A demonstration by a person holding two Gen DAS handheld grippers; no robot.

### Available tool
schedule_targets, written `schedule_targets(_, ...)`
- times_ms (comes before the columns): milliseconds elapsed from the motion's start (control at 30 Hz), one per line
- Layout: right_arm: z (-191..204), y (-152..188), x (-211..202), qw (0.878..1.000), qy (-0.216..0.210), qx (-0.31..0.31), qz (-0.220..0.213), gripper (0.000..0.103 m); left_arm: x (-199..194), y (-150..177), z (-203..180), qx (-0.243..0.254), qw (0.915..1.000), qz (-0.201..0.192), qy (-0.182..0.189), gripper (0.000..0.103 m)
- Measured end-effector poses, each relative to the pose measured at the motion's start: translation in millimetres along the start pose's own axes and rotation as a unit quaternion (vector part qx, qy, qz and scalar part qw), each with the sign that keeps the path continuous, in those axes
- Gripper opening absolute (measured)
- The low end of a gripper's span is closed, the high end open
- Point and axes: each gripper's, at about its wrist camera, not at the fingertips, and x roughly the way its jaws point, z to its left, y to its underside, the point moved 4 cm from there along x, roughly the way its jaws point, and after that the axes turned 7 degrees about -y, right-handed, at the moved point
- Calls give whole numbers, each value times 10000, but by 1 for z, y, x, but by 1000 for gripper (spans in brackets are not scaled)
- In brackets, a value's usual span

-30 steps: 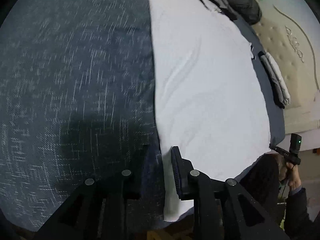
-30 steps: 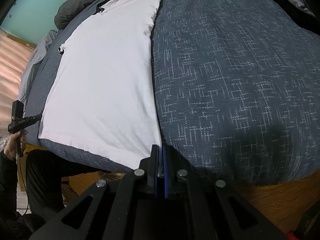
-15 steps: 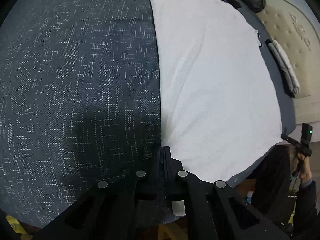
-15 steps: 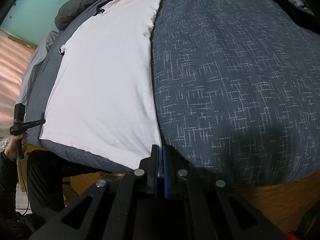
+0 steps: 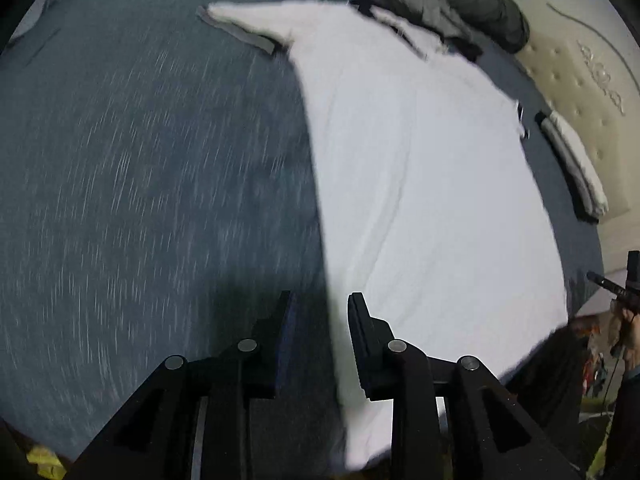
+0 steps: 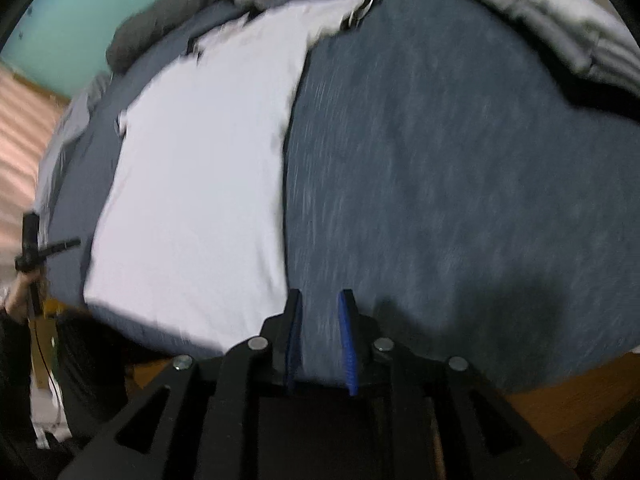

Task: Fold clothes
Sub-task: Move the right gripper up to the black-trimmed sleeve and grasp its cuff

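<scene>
A white T-shirt (image 5: 420, 184) lies flat on the dark blue flecked bedspread (image 5: 140, 184), one sleeve (image 5: 256, 20) with a grey cuff spread out at the shirt's far end. Both views are blurred.

The left gripper (image 5: 320, 312) hangs over the shirt's near edge — its jaws have just been opening and now stand apart. The shirt's long side edge runs down between them, but the pads do not press on the cloth.

The right gripper (image 6: 320, 308) sits just beside the T-shirt (image 6: 200, 184), over bare bedspread (image 6: 460, 184). Its blue-padded jaws have also just been opening, with nothing between them but the bedspread below.

Beyond the shirt's collar end lies a heap of dark grey clothing (image 5: 452, 4). A folded grey-and-white garment (image 5: 576, 168) rests beside the shirt, against the cream tufted headboard (image 5: 580, 80). A quilted grey item (image 6: 560, 28) lies well apart from the shirt, on the bedspread's far corner.
</scene>
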Motion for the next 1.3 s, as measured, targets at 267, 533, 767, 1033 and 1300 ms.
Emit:
schedule_targets(267,-2,-112,10,9913,-337,393,-1210,37,23,-79,-45,-161,9962,-833,215,45)
schedule_targets(533,-24,-198,55,9823,-269,776,-1682,45,58,-109,-54,-331,9919,-1173,356,47)
schedule_targets(767,-53,-261,77,9726,-104,1040,-2078,47,77,-131,-53,-414,9866,-1554,268,48)
schedule_targets(1033,-72,-325,109,9670,124,1065,-2310,48,85,-129,-34,-670,9822,-1728,319,49)
schedule_targets(1300,-86,-361,135,9654,435,957,-2387,48,93,-126,-35,-575,9833,-1695,314,50)
